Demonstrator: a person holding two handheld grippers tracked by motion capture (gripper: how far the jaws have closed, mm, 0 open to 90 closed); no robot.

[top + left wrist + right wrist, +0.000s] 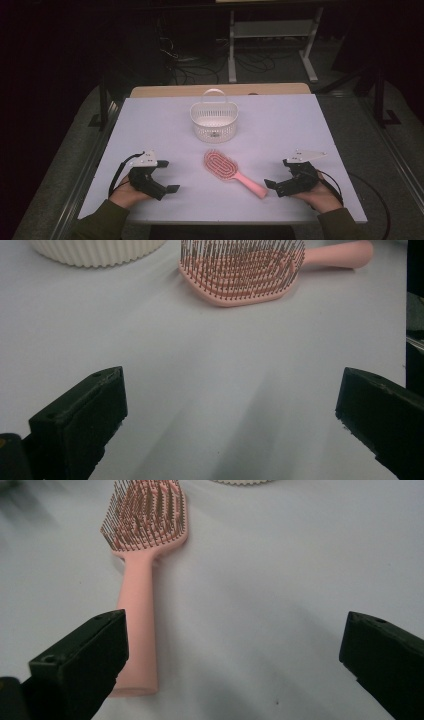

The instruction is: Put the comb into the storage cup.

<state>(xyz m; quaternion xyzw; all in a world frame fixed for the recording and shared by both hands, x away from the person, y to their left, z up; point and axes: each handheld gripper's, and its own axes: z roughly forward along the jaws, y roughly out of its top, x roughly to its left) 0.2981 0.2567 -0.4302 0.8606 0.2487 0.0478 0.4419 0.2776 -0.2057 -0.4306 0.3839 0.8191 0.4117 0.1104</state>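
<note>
A pink hairbrush (227, 170) lies bristles up on the white table (300, 130), its handle pointing toward the front right. My right gripper (276, 173) rests on the table just right of the handle's end, open. In the right gripper view the handle (137, 630) runs up beside the left jaw of that gripper (232, 650), with no pad pressing on it. My left gripper (168, 176) sits at the front left, open with nothing between its jaws. In the left gripper view the brush (245, 270) lies well ahead of the gripper (230, 410).
A white ribbed basket (213, 120) with a hoop handle stands behind the brush at the table's middle back; its wall (95, 252) shows at the top of the left gripper view. A wooden edge (220, 90) borders the table's far side. Cables trail from both grippers.
</note>
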